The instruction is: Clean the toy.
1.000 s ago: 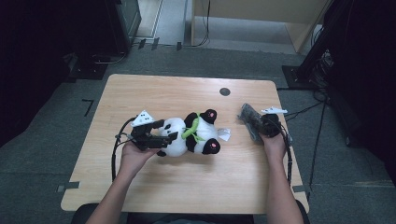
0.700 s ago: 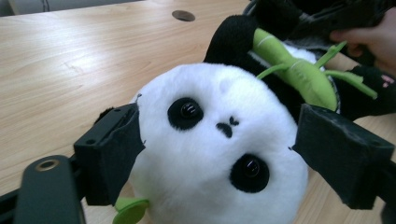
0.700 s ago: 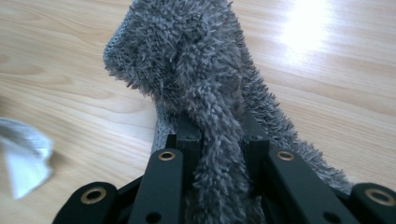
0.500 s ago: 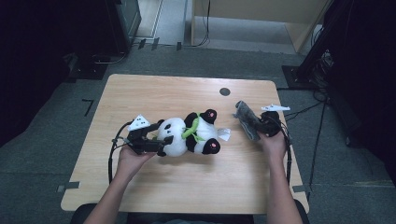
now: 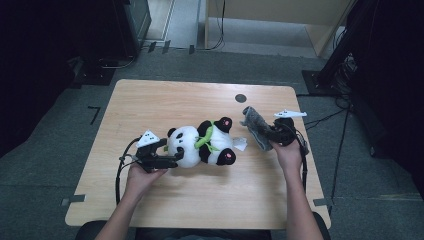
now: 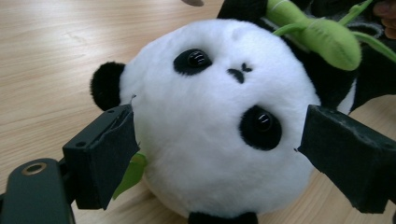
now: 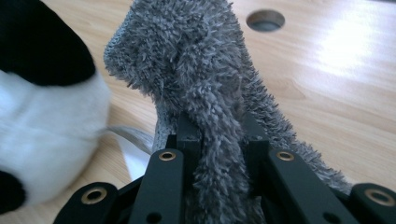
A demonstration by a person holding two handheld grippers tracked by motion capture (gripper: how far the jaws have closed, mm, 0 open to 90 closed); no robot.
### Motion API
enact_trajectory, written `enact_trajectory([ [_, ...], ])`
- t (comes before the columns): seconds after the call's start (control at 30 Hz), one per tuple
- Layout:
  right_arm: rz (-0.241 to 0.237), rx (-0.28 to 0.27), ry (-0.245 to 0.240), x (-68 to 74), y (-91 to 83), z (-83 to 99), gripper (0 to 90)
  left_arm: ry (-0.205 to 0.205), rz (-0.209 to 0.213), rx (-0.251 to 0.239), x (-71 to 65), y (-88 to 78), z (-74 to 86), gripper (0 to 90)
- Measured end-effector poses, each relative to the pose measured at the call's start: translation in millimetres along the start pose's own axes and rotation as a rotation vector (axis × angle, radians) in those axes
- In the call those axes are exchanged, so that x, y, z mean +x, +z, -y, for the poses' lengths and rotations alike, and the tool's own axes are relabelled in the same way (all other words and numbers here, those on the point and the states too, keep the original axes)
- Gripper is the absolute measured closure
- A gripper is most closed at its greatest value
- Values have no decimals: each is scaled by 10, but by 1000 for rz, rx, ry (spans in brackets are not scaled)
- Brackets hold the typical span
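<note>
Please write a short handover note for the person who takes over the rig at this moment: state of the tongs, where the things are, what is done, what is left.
Left tongs: jaws have just been opening; they stand wide on either side of the panda's head, pads apparently not pressing.
Right tongs: shut on the grey fuzzy cloth, held off the table beside the panda's feet.
Panda lies on its back mid-table.
Done: cloth picked up.
Left: probably grip the head, then bring the cloth to the panda.

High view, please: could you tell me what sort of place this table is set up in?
Probably a lab or recording room, not a home: a bare wooden table with a cable hole stands on grey carpet, floor cables trail at the right, and dark equipment stands surround it.
</note>
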State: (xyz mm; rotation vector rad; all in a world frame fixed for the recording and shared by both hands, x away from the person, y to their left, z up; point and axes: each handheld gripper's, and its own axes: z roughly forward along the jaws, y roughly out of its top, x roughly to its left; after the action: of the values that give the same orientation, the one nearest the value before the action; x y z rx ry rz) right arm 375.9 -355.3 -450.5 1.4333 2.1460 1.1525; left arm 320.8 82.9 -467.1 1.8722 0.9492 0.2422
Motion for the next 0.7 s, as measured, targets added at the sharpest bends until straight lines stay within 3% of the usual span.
enact_trajectory([
  [0.13,-20,-23,-11,68,-23,-66,756,14,17,13,-22,49,20,98],
  [0.37,-58,-43,-27,209,14,-159,753,41,1,20,-39,107,46,80],
  [0.53,-65,-49,-57,322,79,-256,749,50,1,67,-13,199,104,0],
  [0.7,-85,-69,-58,420,92,-368,750,47,13,48,16,226,115,0],
])
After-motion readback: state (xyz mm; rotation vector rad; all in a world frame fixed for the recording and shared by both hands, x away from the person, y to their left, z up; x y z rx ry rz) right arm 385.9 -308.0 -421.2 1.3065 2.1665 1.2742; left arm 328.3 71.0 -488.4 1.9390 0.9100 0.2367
